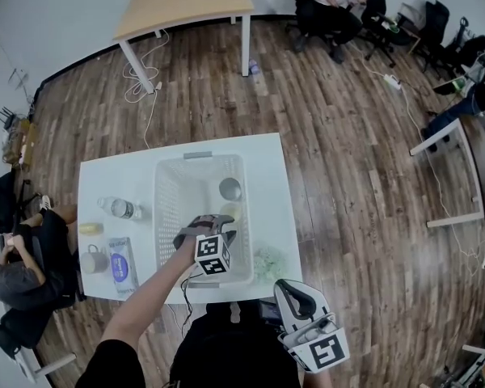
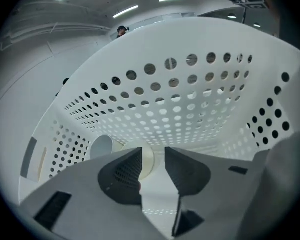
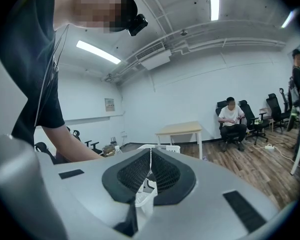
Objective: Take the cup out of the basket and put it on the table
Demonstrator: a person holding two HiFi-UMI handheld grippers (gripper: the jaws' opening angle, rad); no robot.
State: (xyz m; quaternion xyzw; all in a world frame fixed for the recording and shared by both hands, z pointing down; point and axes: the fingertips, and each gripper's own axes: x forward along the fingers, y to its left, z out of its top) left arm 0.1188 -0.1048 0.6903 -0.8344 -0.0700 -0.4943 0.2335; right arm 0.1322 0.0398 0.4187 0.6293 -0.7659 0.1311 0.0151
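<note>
A white perforated basket (image 1: 168, 208) stands on the white table (image 1: 263, 160). Two cups lie on their sides in it: a pale cream cup (image 1: 230, 212) and a silver metal cup (image 1: 230, 188). My left gripper (image 1: 226, 234) reaches down inside the basket, jaws open, nothing pressed between them. In the left gripper view the cream cup (image 2: 148, 159) shows just beyond the left gripper (image 2: 153, 154), partly behind its left jaw, with the silver cup (image 2: 101, 146) further left. My right gripper (image 1: 284, 286) is held off the table's near right corner, and in its own view the right gripper (image 3: 150, 154) is shut and empty.
Left of the basket lie a water bottle (image 1: 120, 208), a mug (image 1: 93, 259), a blue packet (image 1: 123, 263) and a small yellow item (image 1: 90, 229). A pale green crumpled thing (image 1: 268, 263) sits right of the basket. The basket wall (image 2: 190, 99) closely surrounds the left gripper. Seated people ring the room.
</note>
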